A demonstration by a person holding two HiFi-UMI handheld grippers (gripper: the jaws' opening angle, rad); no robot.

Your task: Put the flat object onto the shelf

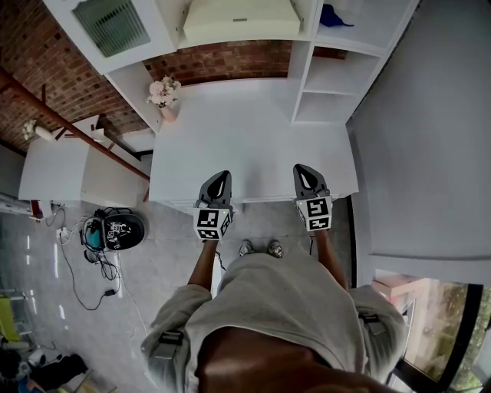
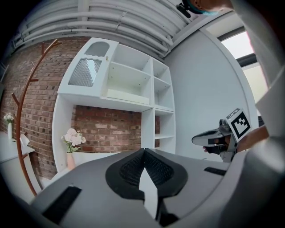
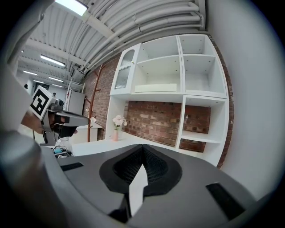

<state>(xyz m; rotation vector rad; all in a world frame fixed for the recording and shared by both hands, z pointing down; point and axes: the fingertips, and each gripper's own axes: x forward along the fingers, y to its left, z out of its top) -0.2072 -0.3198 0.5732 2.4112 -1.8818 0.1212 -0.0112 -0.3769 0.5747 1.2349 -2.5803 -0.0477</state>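
Note:
A flat cream-coloured object point(image 1: 242, 19) lies on a shelf of the white shelf unit point(image 1: 307, 77), in the wide upper compartment. The left gripper view shows the flat object point(image 2: 125, 95) there, as does the right gripper view point(image 3: 156, 88). My left gripper point(image 1: 220, 176) and right gripper point(image 1: 303, 169) hover side by side over the front edge of the white counter point(image 1: 253, 146), far below that shelf. Both point at the unit. The left gripper point(image 2: 144, 151) is shut with nothing between its jaws. The right gripper point(image 3: 142, 148) is shut and empty too.
A vase of pale flowers point(image 1: 164, 94) stands at the counter's back left. A blue thing point(image 1: 335, 15) sits in the top right compartment. A ribbed-glass door point(image 1: 111, 24) closes the upper left one. A grey wall point(image 1: 430, 138) runs on the right. A black round device point(image 1: 115, 230) and cables lie on the floor.

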